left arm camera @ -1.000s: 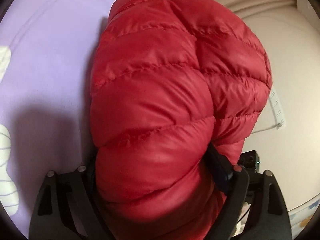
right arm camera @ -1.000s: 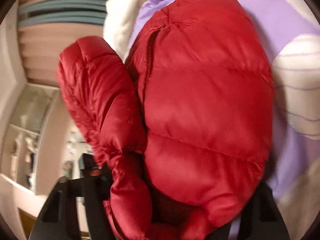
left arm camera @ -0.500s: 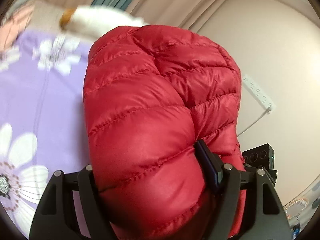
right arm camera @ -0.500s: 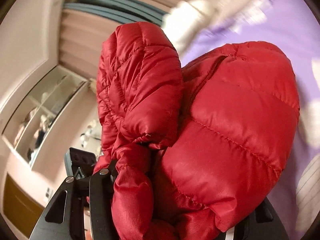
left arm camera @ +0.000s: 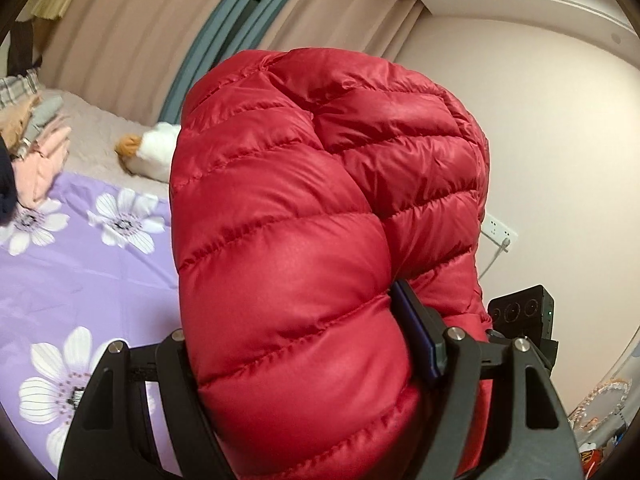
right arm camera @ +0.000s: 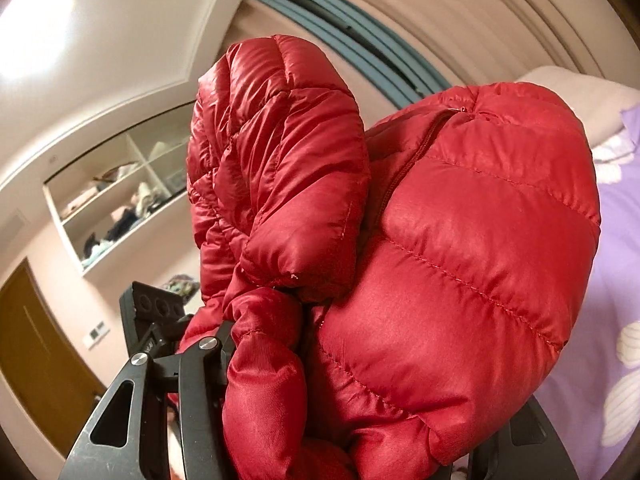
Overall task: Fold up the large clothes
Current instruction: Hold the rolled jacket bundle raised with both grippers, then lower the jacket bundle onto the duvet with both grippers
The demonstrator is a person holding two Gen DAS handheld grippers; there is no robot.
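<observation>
A red quilted puffer jacket [left arm camera: 312, 240] fills the middle of the left wrist view. My left gripper [left arm camera: 304, 360] is shut on a thick bundle of it, lifted off the purple floral bedsheet [left arm camera: 80, 272]. In the right wrist view the same jacket [right arm camera: 460, 240] bulges forward, with a sleeve [right arm camera: 280, 168] folded beside the zipped body. My right gripper [right arm camera: 360, 420] is shut on the jacket's lower part; its fingertips are buried in fabric. The other gripper's black body shows at each view's edge.
A white and orange plush toy [left arm camera: 152, 152] lies at the head of the bed. A pile of folded clothes [left arm camera: 32, 140] sits at the far left. A wall socket with a cable [left arm camera: 500, 234] is on the right wall. Wall shelves [right arm camera: 120, 200] and a brown door [right arm camera: 36, 360] show left.
Both grippers have lifted and tilted upward with the jacket. The bedsheet has dropped out of most of the view and curtains, walls and ceiling have come in.
</observation>
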